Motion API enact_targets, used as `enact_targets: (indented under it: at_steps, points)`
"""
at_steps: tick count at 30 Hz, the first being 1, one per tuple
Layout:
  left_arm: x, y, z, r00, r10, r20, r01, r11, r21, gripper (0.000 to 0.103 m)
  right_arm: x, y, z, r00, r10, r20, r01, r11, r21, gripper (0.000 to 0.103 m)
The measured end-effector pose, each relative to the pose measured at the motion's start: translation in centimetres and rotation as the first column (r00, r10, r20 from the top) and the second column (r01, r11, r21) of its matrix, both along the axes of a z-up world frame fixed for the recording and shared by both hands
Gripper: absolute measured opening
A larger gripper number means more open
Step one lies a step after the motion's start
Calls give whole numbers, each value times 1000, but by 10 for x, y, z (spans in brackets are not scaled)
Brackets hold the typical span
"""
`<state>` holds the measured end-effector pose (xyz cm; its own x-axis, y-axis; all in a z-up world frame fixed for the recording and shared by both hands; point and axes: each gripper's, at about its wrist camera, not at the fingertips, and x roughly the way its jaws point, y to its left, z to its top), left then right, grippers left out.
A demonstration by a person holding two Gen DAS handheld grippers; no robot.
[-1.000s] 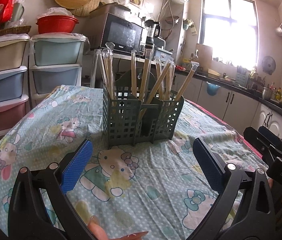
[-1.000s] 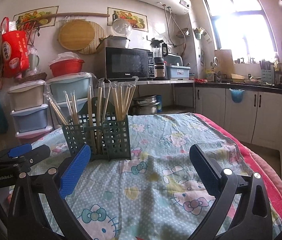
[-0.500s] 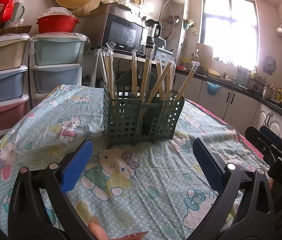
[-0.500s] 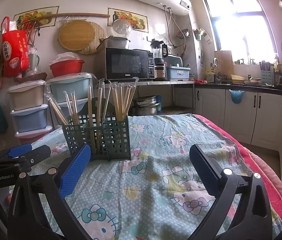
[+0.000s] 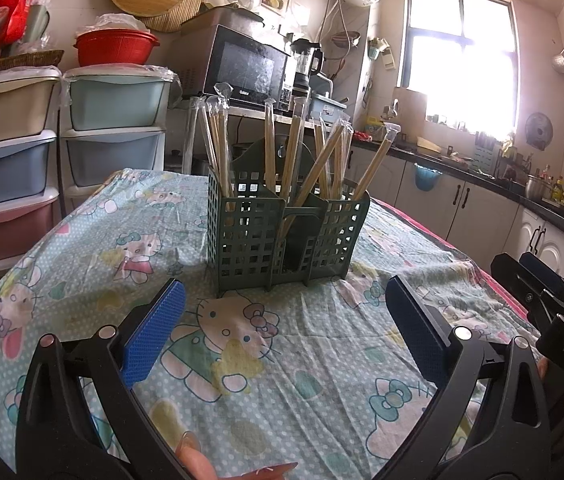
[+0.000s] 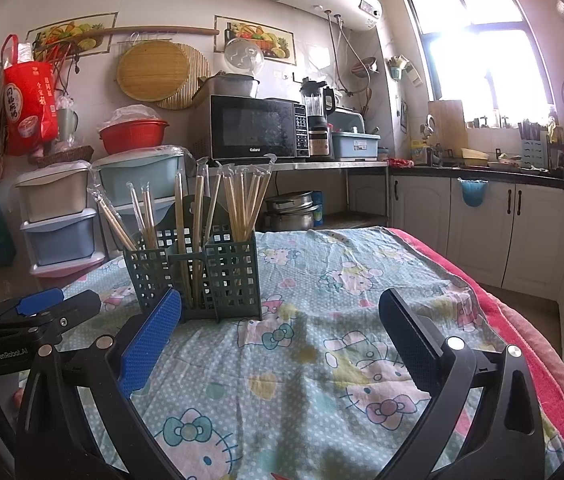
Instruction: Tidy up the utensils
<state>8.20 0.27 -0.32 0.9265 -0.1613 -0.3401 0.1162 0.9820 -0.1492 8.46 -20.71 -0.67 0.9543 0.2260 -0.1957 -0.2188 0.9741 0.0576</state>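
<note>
A: One green caddy point(image 5: 286, 236), centre frame in the left wrist view, on the cartoon tablecloth point(image 5: 290, 344). Wrapped chopsticks point(image 5: 294, 152) all stand in it, long axes near upright, some leaning.

B: Which gripper's nearer?

A: Left gripper point(image 5: 282, 336), I judge: caddy sits dead ahead of it. For the right gripper point(image 6: 280, 338) it's left of centre point(image 6: 198, 276).

B: Jaws?

A: Both spread wide, pinching nothing. No loose utensil visible on the cloth.
</note>
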Motion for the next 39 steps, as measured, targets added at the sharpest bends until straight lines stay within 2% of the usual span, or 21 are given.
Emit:
enact_targets:
  at_steps: [18,24,31,34,36,37,39]
  points:
    - [2,-1,-1,1000,7,-9,-7,1000,4,93,0,0,0,1000,4,-7,-4,1000,-2,97]
    - [6,1,-6,997,43,-64,-43,999,-3,92,-1,-1,0,1000,-10,-5,10,1000,-1,97]
    - [9,6,-7,992,63,-107,-65,998,-18,92,6,-8,0,999,-29,-46,30,999,21,96]
    - [15,19,-3,978,124,-165,-125,992,1,92,16,-18,5,996,-55,-74,56,998,8,96]
    - [26,44,0,958,176,-227,-179,984,5,93,38,-37,9,982,-125,-144,123,992,-22,96]
    - [33,57,1,944,207,-256,-208,978,23,92,56,-47,8,960,-194,-203,183,981,-72,96]
    - [46,86,-1,903,297,-309,-283,955,92,92,95,-65,-3,886,-302,-353,246,950,-195,97]
